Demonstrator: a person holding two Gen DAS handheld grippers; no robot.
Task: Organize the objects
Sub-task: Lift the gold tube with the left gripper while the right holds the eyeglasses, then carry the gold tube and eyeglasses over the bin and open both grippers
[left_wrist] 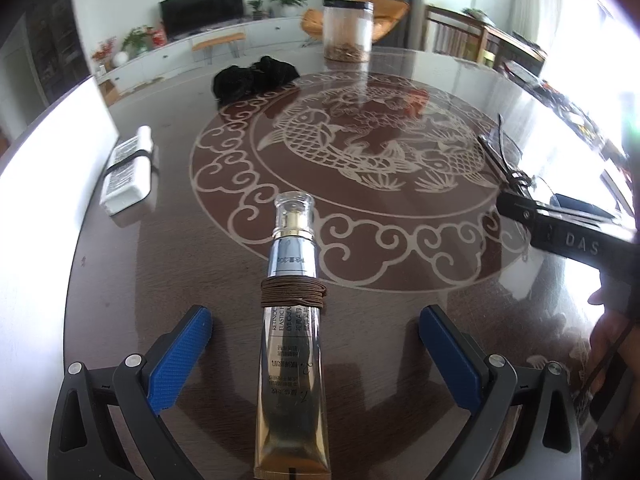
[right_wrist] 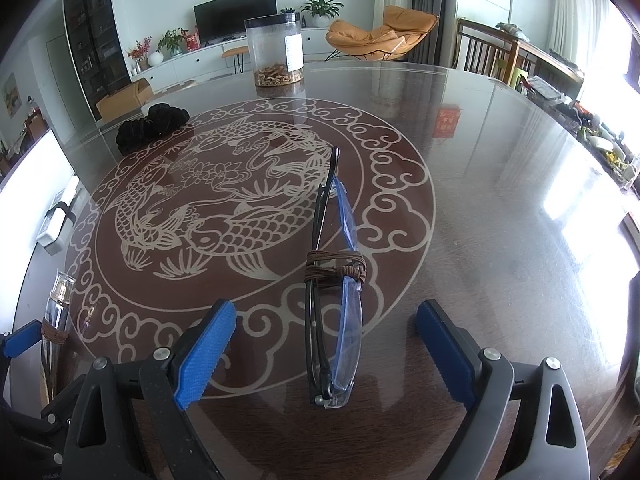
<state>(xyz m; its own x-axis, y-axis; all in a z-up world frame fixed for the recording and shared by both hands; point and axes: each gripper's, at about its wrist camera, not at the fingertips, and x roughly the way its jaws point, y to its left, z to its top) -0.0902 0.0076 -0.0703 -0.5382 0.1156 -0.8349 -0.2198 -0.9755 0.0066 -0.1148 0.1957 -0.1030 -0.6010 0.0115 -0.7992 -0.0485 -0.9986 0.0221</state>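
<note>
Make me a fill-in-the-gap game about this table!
1. The brown cord is wound around the tube and the folded ____.
2. The clear jar has a ____ lid.
3. The table shows a picture of ____.
4. Both hand-held grippers have ____ pads.

Missing words: glasses, black, fish, blue

We see our left gripper (left_wrist: pixel 316 354) with its blue pads spread wide on either side of an eye cream tube (left_wrist: pixel 291 344), neither pad touching it. The tube lies on the glass table (left_wrist: pixel 400 300), clear cap pointing away, with a brown cord (left_wrist: pixel 294 291) wound around its middle. Far off stands a clear jar (left_wrist: pixel 347 30), a black scrunchie (left_wrist: pixel 256 78) to its left. At left lies a white box (left_wrist: pixel 128 172). At right, our right gripper (left_wrist: pixel 568 236) reaches in by folded glasses (left_wrist: pixel 504 160).
</note>
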